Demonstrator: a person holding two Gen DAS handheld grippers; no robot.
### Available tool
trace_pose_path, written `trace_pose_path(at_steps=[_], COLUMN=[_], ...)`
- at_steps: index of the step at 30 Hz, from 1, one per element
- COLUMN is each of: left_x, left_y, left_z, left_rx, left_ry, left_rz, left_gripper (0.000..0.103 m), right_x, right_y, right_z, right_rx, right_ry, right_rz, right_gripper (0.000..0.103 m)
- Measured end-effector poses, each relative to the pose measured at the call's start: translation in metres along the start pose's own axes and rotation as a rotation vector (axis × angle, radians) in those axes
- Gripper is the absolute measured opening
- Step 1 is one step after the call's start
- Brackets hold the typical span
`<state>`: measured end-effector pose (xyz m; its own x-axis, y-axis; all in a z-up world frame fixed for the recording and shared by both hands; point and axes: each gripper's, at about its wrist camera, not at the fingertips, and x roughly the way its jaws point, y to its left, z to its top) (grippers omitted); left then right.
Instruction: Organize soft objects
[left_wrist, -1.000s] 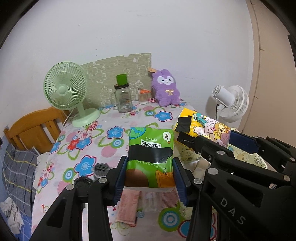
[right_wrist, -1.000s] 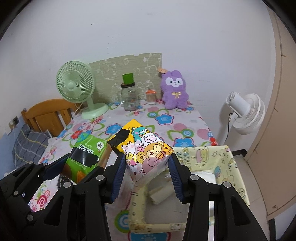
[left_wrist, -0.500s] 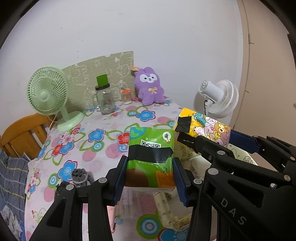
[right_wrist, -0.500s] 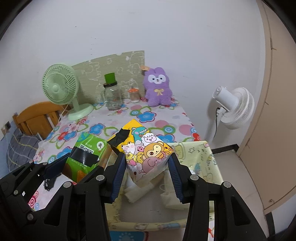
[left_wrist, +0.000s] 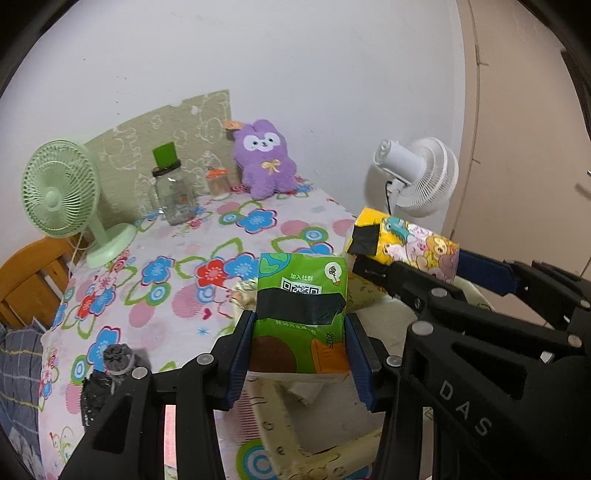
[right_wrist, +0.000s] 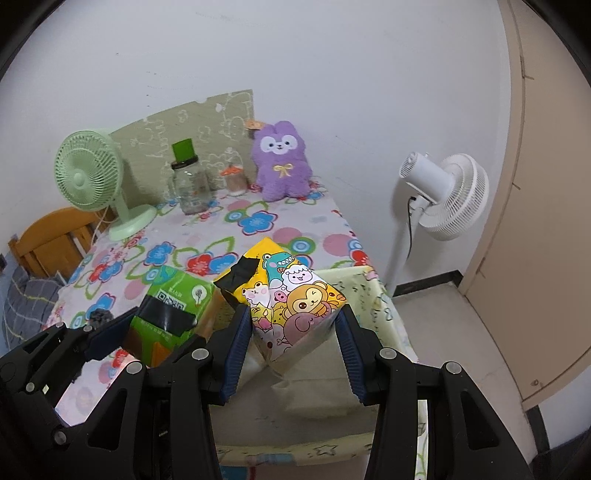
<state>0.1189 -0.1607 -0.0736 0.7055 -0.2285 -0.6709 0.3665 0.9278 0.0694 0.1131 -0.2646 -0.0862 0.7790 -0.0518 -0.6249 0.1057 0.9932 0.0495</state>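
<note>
Left gripper clamps green tissue pack, right gripper clamps cartoon tissue pack — both upright over the yellow fabric bin, bin at 6 o'clock, right nearer.

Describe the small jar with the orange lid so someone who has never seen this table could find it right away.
Start at the flowered table and look to its far edge by the wall. There, between the tall clear jar with a green top and the purple plush bunny, stands the small jar. It is the shortest thing in that row and the only one with an orange lid.
</note>
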Motion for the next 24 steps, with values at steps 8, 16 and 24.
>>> trace_pose_path(at_steps=[8,16,24], left_x=[0.018,0.025,0.031], left_y=[-0.016,-0.024,-0.023], left_z=[-0.005,-0.01,-0.009], left_rx=[0.036,0.074,0.067], left_ry=[0.056,0.086,0.106], left_rz=[-0.035,-0.032,-0.031], left_gripper=[0.052,0.08,0.085], right_x=[0.015,0.028,0.039], right_y=[-0.013,-0.021,-0.019], right_z=[-0.006,-0.01,-0.013], right_rx=[0.032,0.063,0.077], right_ry=[0.037,0.071,0.108], right_rz=[-0.012,-0.01,0.023], right_gripper=[0.049,0.049,0.053])
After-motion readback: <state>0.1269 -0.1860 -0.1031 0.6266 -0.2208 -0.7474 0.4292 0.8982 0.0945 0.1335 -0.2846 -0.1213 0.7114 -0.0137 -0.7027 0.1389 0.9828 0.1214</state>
